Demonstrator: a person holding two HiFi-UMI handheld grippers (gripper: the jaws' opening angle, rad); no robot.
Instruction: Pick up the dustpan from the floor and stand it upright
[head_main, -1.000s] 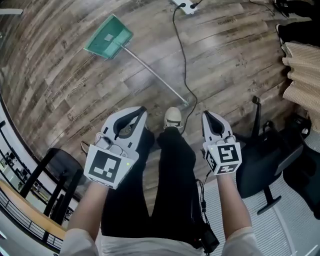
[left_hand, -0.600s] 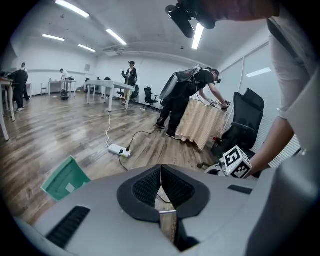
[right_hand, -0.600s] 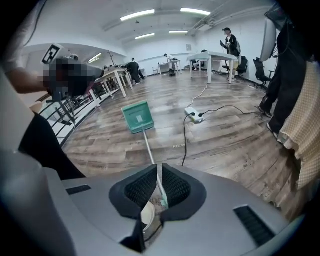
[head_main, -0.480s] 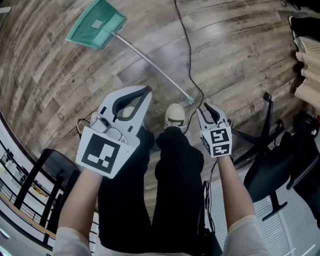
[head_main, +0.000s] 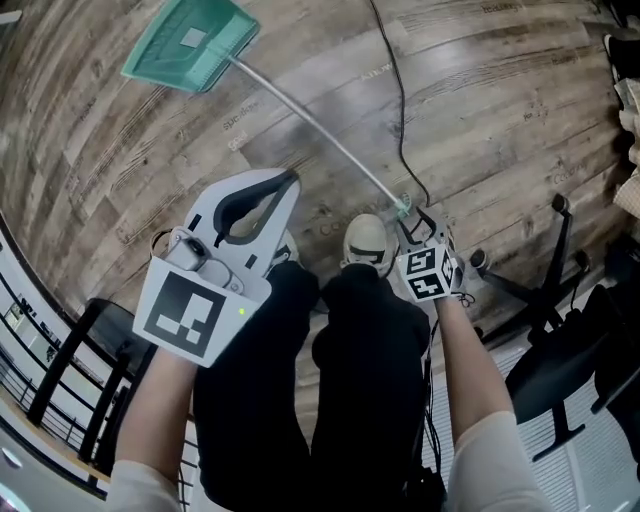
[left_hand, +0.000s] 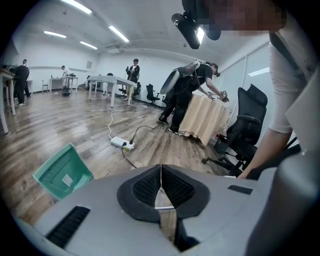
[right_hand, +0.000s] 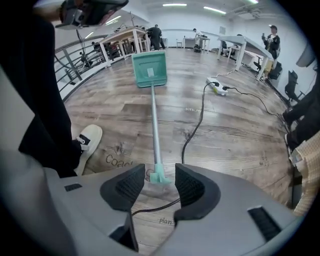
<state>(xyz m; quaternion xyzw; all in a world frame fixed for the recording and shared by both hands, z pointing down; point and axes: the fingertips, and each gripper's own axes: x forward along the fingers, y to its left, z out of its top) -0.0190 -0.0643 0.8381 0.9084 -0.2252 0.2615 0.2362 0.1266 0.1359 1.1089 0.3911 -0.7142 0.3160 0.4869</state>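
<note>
A green dustpan (head_main: 190, 42) lies flat on the wood floor, its long metal handle (head_main: 320, 135) running toward my feet. The handle's green end cap (head_main: 403, 208) sits by my right gripper (head_main: 418, 228). In the right gripper view the end cap (right_hand: 159, 174) lies between the pads of the right gripper (right_hand: 160, 182), whose jaws are opening and stand apart from it on both sides. My left gripper (head_main: 290, 180) hangs over my left leg, shut and empty. From the left gripper view, its tips (left_hand: 161, 167) meet and the dustpan (left_hand: 62, 171) lies off to the left.
A black cable (head_main: 395, 110) runs from a white power strip (right_hand: 218, 87) past the handle's end. My white shoe (head_main: 366, 243) stands just left of the right gripper. An office chair base (head_main: 555, 290) is at the right, a black stool (head_main: 95, 345) at the left. People and tables stand far off.
Both grippers have sunk toward the floor. The right one dropped much farther, tipped downward to the handle's end, and its jaws went from shut to apart.
</note>
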